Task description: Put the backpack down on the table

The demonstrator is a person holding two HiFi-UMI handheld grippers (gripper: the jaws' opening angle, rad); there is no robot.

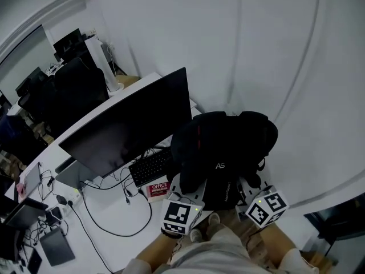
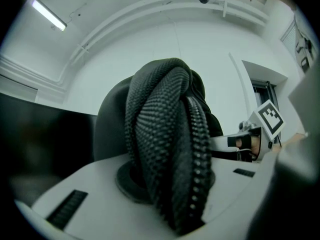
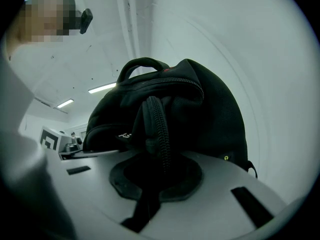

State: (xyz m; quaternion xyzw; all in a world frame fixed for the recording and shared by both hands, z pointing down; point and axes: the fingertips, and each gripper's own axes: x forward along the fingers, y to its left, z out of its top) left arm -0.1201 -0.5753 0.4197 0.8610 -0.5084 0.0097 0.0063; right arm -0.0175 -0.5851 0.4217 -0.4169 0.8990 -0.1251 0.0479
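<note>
1. Your left gripper (image 2: 172,196) is clenched on a thick fold of padded mesh (image 2: 165,134) with a zip edge. Your right gripper (image 3: 156,181) is clamped on a thinner zip-edged fold of the same backpack (image 1: 222,150).
2. The backpack sits straight ahead of both sets of jaws and spans the gap between them, its bulk rising above and beyond the tips. The table (image 1: 114,224) lies below and out past your left gripper's outer side, with the monitor (image 1: 137,124) and keyboard (image 1: 151,167) on it.
3. Expect a soft, slumping load with some weight. Pinched fabric can creep out of the jaws, so lower both sides evenly. The carry loop (image 3: 142,63) above your right gripper looks like a firmer hold, should you need one.
4. Only the head view shows the table and how the bag stands beside the monitor. Only the gripper views show what each pair of jaws bites. No view shows whether the bag's base touches the table.
</note>
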